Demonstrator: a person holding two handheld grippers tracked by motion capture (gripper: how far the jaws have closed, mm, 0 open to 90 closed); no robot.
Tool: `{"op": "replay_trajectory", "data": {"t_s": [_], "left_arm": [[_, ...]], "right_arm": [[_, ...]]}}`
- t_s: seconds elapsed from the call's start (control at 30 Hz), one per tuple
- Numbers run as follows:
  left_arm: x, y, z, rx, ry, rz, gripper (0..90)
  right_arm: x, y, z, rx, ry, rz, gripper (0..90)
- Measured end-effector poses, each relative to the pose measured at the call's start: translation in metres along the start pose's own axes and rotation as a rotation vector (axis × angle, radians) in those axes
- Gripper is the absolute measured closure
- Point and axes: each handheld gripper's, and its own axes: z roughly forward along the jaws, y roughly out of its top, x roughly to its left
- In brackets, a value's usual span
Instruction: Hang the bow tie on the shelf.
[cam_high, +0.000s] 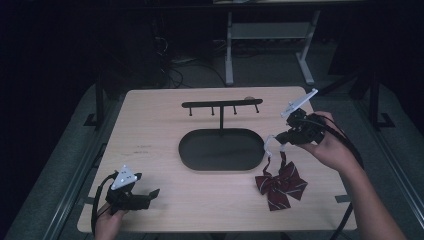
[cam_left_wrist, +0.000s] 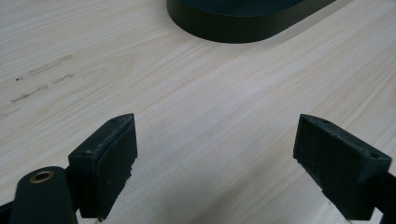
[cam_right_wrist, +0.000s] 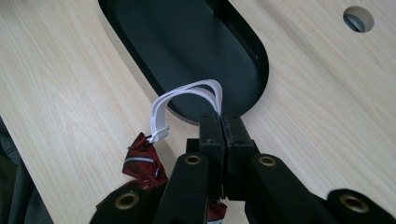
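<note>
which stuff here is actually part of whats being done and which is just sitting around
In use:
- right gripper, shut on the white strap
- red striped bow tie, hanging from that strap, probably partly on the table
- black hook stand with its oval tray, the likely hanging spot

Idle or background:
- left gripper, open over bare wood
- white desk frame behind

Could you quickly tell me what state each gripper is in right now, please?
Left gripper: open, fingers wide apart, holding nothing.
Right gripper: closed on the white elastic strap of the red striped bow tie.
</note>
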Motion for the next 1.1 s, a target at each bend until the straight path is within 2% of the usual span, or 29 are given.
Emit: {"op": "replay_trajectory", "data": {"t_s": [0.83, 1.1], "left_arm": [[0.0, 0.001, 0.001, -0.003, -0.001, 0.0, 13.5], [0.001, 0.001, 0.002, -0.002, -0.001, -0.003, 13.5]], "right_arm": [[0.005, 0.027, -0.01, -0.028, 0.014, -0.044, 88.4], [0.008, 0.038, -0.013, -0.036, 0.006, -0.065, 88.4]]}}
